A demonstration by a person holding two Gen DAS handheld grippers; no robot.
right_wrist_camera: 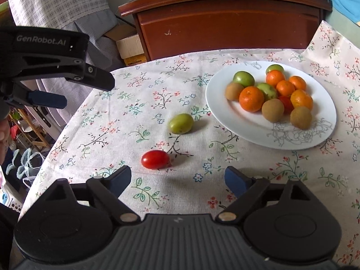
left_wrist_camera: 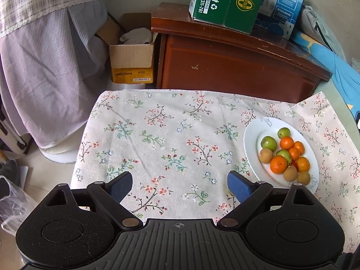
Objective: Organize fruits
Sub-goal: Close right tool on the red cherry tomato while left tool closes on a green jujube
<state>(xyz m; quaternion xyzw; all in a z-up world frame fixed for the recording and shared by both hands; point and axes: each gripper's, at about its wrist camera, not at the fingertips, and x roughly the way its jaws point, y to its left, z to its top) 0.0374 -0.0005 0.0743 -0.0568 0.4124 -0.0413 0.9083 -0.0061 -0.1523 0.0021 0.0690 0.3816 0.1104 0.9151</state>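
Observation:
A white plate (right_wrist_camera: 245, 132) on the floral cloth holds several mandarins (right_wrist_camera: 251, 98), green fruits (right_wrist_camera: 243, 78) and brown kiwis (right_wrist_camera: 272, 110). Left of the plate, a loose green fruit (right_wrist_camera: 181, 123) and a red cherry tomato (right_wrist_camera: 155, 159) lie on the cloth. My right gripper (right_wrist_camera: 177, 178) stands open just short of the tomato, with nothing between its fingers. The left gripper (right_wrist_camera: 56, 99) hangs at the left edge of the right wrist view, above the table's corner. In the left wrist view the same plate (left_wrist_camera: 252, 139) lies to the right of my open, empty left gripper (left_wrist_camera: 180, 183).
A floral cloth (left_wrist_camera: 171, 135) covers the table. Behind it stands a brown wooden cabinet (left_wrist_camera: 236, 67) with a green carton (left_wrist_camera: 225, 2) on top. A cardboard box (left_wrist_camera: 131, 51) and a draped checked fabric (left_wrist_camera: 45, 67) sit at the left. A plastic bag (left_wrist_camera: 13, 204) lies on the floor.

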